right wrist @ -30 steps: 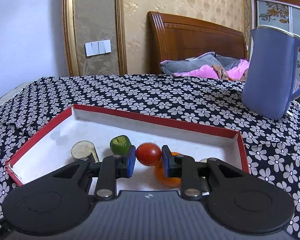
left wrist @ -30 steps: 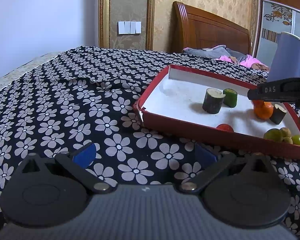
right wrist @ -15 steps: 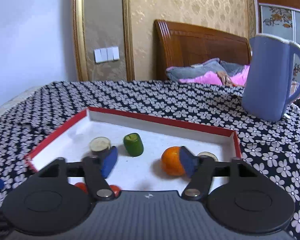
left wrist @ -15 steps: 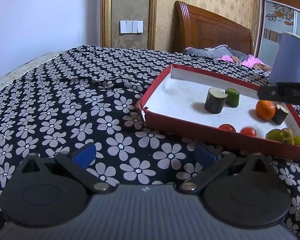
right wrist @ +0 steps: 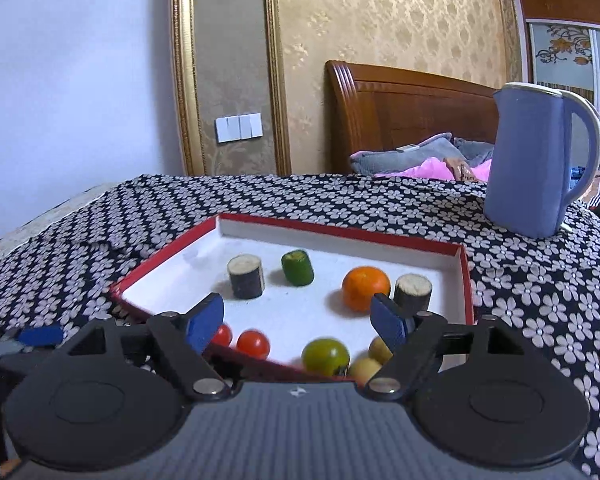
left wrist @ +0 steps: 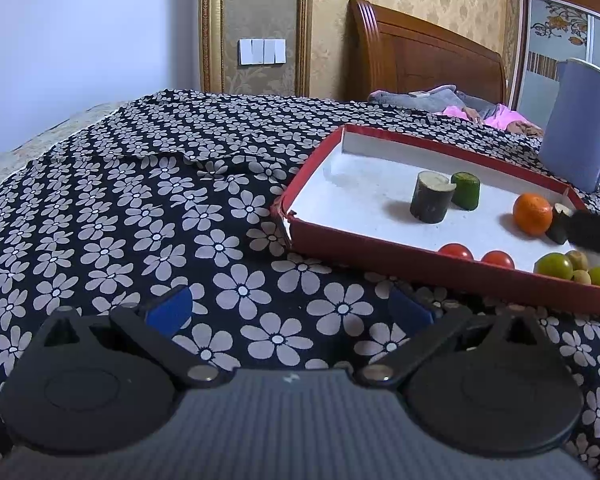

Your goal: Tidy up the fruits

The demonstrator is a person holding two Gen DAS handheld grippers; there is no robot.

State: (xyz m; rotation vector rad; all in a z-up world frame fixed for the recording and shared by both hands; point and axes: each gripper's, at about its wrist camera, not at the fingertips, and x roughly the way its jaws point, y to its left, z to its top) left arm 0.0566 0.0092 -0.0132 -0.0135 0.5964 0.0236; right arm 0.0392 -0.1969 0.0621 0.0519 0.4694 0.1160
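The right gripper [right wrist: 298,322] stands with its jaws spread wide, having just been opening, and nothing sits between the blue pads. It hangs above the near edge of the red tray [right wrist: 340,232], which rests on the flowered cloth [right wrist: 160,216].

Inside the tray, read from the right wrist view with the tray centre as the dial: a dark cut cylinder [right wrist: 246,277] stands upright at 10 o'clock, with a green cut piece [right wrist: 298,267] just beside it at 12 o'clock. An orange [right wrist: 366,288] sits at 2 o'clock, touching or nearly touching a second dark cylinder [right wrist: 413,291] at 3 o'clock. Two red tomatoes [right wrist: 253,344] lie side by side at 7 o'clock against the near wall. A green round fruit [right wrist: 326,356] lies at 6 o'clock, with small yellowish fruits [right wrist: 380,350] close by at 5 o'clock, partly hidden by the right finger.

A blue jug [right wrist: 540,160] stands upright on the cloth beyond the tray's far right corner, apart from it.

The left gripper [left wrist: 290,308] has its jaws spread wide over bare cloth, holding nothing, with the tray at its 2 o'clock.
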